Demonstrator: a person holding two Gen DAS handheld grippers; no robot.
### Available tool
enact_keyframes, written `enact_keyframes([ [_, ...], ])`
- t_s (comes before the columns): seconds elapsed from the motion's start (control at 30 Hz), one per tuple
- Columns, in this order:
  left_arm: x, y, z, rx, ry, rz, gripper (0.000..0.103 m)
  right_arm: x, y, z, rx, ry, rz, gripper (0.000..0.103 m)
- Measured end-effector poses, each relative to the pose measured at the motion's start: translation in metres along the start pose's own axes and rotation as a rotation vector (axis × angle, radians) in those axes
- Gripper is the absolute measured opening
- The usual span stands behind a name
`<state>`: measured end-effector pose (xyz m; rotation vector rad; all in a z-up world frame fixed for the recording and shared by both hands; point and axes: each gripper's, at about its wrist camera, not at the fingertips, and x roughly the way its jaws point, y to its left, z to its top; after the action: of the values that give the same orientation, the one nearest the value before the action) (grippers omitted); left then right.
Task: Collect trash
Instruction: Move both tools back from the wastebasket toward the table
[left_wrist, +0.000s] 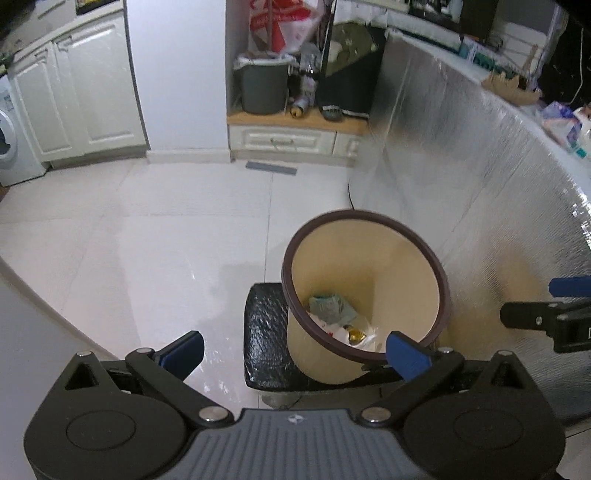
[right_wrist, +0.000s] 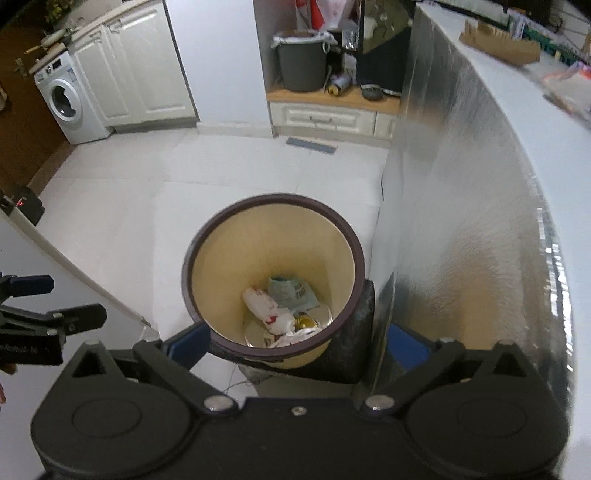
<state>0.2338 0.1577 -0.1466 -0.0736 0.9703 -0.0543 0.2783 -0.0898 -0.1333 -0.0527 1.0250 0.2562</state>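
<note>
A cream plastic wastebasket with a dark brown rim (right_wrist: 273, 236) stands on the pale tiled floor (right_wrist: 129, 184), near both grippers, with a silver foil-faced panel (right_wrist: 443, 221) just to its right. It appears to rest on or against a black low stand (left_wrist: 264, 332); which of the two is hard to tell.

At the bottom of the basket lies the collected trash: a white crumpled plastic bag with red print (right_wrist: 267, 306), a greenish printed paper wrapper (right_wrist: 293, 291) and a small gold shiny object (right_wrist: 306, 321), all loosely heaped and touching.

The left gripper (left_wrist: 295, 350) hangs above the basket's near left side with its blue-padded fingers (left_wrist: 183, 350) spread wide and nothing between them. The right gripper (right_wrist: 295, 341) is directly over the basket's near rim, its fingers released and fully apart, also empty. Both point steeply down.

The trash looks light and soft: the bag and wrapper would crumple under the pads and could slip or tear if pinched at a thin edge, so a bunched fold is probably the safer hold. The gold piece looks stiff and smooth, likely slippery. The basket itself seems light, thin-walled and easy to tip; its stiff rim is the likely place to take it.
</note>
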Motion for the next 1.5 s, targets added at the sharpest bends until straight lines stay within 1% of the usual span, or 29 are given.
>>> enact_keyframes([
  [0.23,-0.040,-0.006,-0.006,0.002,-0.085,0.008,0.103,-0.038,0.008,-0.009,-0.024,-0.085,0.004,0.103],
  [0.33,-0.058,-0.010,-0.005,0.005,-0.132,0.008,0.103,-0.059,0.005,-0.015,-0.024,-0.129,0.024,0.103],
  [0.47,-0.079,-0.016,-0.004,0.004,-0.190,0.003,0.103,-0.082,-0.001,-0.022,-0.027,-0.179,0.019,0.103],
  [0.63,-0.099,-0.032,-0.001,0.021,-0.251,-0.002,0.103,-0.106,-0.017,-0.030,-0.011,-0.235,0.022,0.103],
  [0.83,-0.115,-0.061,0.006,0.045,-0.328,-0.019,0.103,-0.135,-0.049,-0.034,0.006,-0.320,0.005,0.103],
  [1.0,-0.119,-0.088,0.018,0.052,-0.374,-0.048,0.103,-0.156,-0.079,-0.032,0.007,-0.411,-0.037,0.103],
  [1.1,-0.115,-0.108,0.028,0.063,-0.381,-0.049,0.103,-0.163,-0.098,-0.029,0.001,-0.453,-0.035,0.103],
  [1.2,-0.109,-0.127,0.038,0.076,-0.387,-0.065,0.103,-0.165,-0.120,-0.023,0.018,-0.485,-0.057,0.103],
  [1.4,-0.093,-0.165,0.055,0.106,-0.405,-0.096,0.103,-0.162,-0.170,-0.005,0.036,-0.528,-0.155,0.103],
  [1.5,-0.083,-0.186,0.063,0.126,-0.404,-0.104,0.103,-0.156,-0.197,0.006,0.057,-0.547,-0.184,0.103],
])
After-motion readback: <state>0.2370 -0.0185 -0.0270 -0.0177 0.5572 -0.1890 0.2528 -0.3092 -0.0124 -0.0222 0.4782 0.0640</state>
